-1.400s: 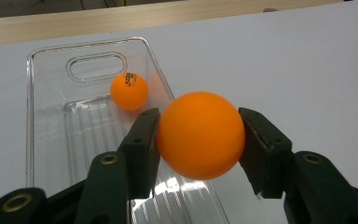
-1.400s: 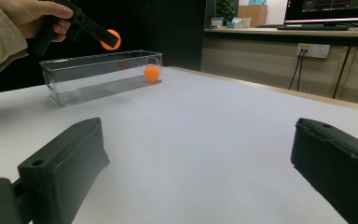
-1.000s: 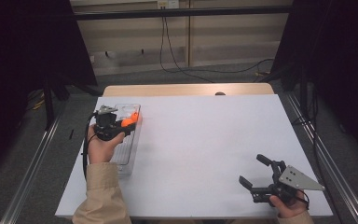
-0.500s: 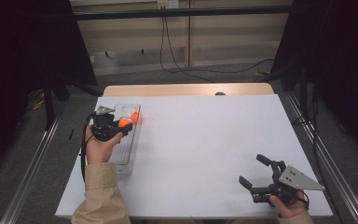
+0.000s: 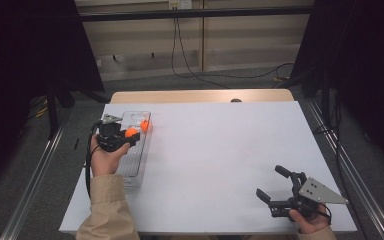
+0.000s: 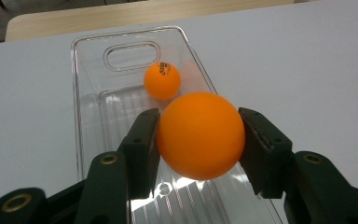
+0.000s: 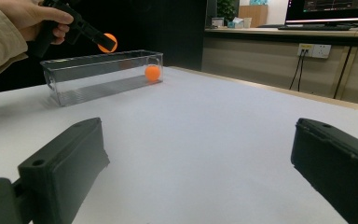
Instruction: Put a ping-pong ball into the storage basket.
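Clearly my left gripper (image 6: 199,140) pinched a ball (image 6: 200,135) above the bin (image 6: 81,140); right gripper (image 5: 280,192) idled wide open at five o'clock. Released crooked, it could bounce out.

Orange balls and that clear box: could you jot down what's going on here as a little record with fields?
Held ball: orange ball, clamped between the jaws of the left gripper, above the clear bin
Second ball: printed orange ball, lying in the bin at its far end, near the handle cutout
Bin: transparent, long, at the left side of the white table
Right gripper: open, empty, low over the table's near right corner
Likely next move: dropping the held ball into the bin
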Demonstrator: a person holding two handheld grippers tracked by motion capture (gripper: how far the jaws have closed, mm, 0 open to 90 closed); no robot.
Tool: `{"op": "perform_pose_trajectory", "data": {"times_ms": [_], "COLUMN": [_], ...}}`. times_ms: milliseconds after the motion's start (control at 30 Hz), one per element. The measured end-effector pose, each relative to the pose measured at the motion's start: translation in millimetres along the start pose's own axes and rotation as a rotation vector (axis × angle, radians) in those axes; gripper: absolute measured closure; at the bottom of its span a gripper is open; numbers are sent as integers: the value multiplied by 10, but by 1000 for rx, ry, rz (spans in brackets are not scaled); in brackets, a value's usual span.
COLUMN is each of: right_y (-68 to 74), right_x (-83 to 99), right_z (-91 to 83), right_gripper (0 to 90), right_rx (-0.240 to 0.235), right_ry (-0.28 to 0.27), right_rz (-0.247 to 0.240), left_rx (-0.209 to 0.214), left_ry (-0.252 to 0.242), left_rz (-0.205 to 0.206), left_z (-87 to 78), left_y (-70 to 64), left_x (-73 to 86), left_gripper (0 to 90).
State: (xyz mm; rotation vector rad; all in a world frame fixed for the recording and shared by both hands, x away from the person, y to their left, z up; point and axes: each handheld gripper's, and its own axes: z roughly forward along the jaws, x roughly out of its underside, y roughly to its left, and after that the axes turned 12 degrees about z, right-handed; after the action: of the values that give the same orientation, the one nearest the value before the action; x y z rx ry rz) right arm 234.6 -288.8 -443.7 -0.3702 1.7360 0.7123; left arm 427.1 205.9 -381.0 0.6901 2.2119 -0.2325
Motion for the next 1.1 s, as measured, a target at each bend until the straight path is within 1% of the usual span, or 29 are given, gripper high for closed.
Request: {"op": "perform_pose_trajectory", "data": {"times_ms": [100,233,400,433,533,567,667,800,1000,1033,1067,1100], "right_y": [1,3,4,0,-4,-3,-5,-7,-6,-8,-8,-10], "right_x": [0,0,0,-1,-2,-3,-3,-4,-4,-4,-4,-9], "right_z": [0,-2,-3,-5,-3,-6,-13,-14,-12,-11,-11,-7], "right_gripper": [22,22,22,22,22,22,22,21,22,22,22,22], "right_rx": [-1,-2,-1,0,-1,2,3,4,1,3,3,3], "right_ry": [0,0,-1,-3,-4,-4,-4,-6,-6,-7,-7,-11], "right_rz": [1,1,1,1,0,2,2,3,4,6,6,4], "left_rx": [-11,-15,-16,-19,-19,-19,-19,-12,2,9,9,17], "left_ry": [6,7,-3,-12,-15,-23,-25,-37,-55,-69,-69,-83], "left_rz": [0,-1,-2,-10,-7,-13,-15,-5,-8,-10,-10,-3], "left_z": [8,9,-2,-13,-29,-38,-44,-38,-63,-84,-84,-108], "left_y": [2,-3,-12,-14,-9,-8,-11,-43,-71,-94,-94,-111], "left_x": [6,3,-3,-3,-3,-3,-1,-1,0,-1,-1,-3], "left_gripper": [502,460,436,427,415,398,378,342,289,287,280,268]}}
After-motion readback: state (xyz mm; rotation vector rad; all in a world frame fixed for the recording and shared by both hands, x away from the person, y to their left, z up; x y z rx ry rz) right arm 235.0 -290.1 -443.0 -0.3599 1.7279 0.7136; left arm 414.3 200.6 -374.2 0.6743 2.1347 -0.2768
